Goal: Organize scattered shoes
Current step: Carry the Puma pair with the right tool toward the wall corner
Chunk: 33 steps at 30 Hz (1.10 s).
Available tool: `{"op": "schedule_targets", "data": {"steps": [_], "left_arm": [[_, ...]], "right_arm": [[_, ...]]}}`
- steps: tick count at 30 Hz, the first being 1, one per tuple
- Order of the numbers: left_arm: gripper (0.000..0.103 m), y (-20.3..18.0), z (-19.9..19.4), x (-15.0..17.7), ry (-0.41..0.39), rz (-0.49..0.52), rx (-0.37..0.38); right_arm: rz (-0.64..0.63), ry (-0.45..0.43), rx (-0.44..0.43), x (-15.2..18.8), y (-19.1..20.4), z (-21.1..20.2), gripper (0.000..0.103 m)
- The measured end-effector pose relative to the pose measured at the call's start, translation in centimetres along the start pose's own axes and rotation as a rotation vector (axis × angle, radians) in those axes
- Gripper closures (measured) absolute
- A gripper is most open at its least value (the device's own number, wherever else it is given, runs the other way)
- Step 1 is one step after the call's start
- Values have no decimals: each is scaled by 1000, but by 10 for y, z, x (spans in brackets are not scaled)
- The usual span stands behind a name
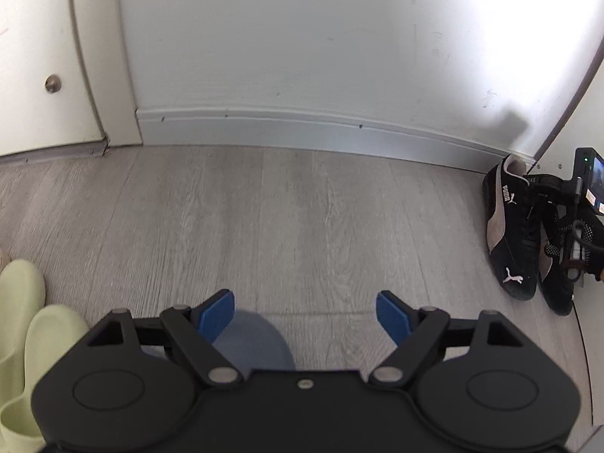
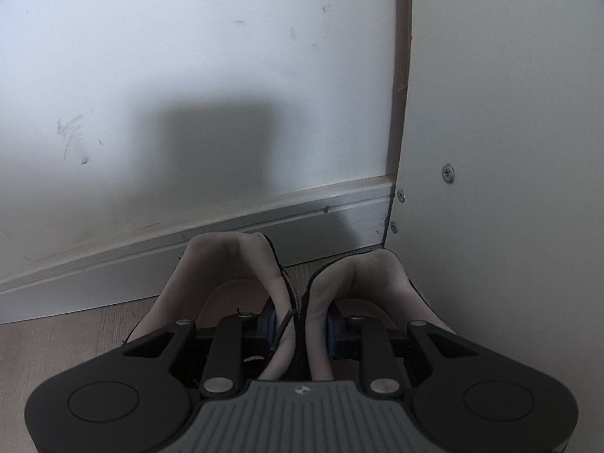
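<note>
A pair of black sneakers with pale suede stripes (image 1: pixel 509 234) stands on the floor, heels to the baseboard, in the corner at the right of the left wrist view. My right gripper (image 2: pixel 300 328) is shut on the two inner collars, pinching the left shoe (image 2: pixel 226 260) and the right shoe (image 2: pixel 373 275) together. Its blue pads (image 2: pixel 332 330) press from each side. My left gripper (image 1: pixel 305 313) hangs open over bare floor, well to the left of the sneakers, with nothing between its fingers.
Two pale green slippers (image 1: pixel 41 336) lie at the left edge. A white wall with a grey baseboard (image 1: pixel 302 128) runs along the back. A cabinet door with a round knob (image 1: pixel 53 83) is at the far left. A white panel (image 2: pixel 490 151) closes the corner at the right.
</note>
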<state>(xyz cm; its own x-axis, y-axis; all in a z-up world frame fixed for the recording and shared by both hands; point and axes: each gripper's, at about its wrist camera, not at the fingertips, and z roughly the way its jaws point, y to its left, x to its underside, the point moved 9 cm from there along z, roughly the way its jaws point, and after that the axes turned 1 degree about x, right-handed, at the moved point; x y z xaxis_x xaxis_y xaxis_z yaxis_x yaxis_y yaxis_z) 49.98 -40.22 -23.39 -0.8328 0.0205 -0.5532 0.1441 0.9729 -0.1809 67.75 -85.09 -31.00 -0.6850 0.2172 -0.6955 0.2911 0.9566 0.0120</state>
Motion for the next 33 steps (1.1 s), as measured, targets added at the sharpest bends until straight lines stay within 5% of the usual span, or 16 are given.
{"op": "schedule_targets", "data": {"steps": [21, 23, 26, 29, 33], "left_arm": [[20, -2, 16, -14, 3, -16, 3], [20, 1, 16, -13, 8, -28, 10], [20, 2, 14, -11, 8, -43, 15], [20, 3, 12, -7, 12, -68, 23], [20, 7, 11, 3, 37, -103, 37]], "right_arm": [[6, 7, 47, -12, -7, 9, 62], [-1, -27, 36, -14, -7, -2, 54], [-1, -137, 22, -21, -8, -31, 22], [-33, -210, -23, -17, 2, -68, 22], [-84, -193, -160, 29, 45, -109, 28]]}}
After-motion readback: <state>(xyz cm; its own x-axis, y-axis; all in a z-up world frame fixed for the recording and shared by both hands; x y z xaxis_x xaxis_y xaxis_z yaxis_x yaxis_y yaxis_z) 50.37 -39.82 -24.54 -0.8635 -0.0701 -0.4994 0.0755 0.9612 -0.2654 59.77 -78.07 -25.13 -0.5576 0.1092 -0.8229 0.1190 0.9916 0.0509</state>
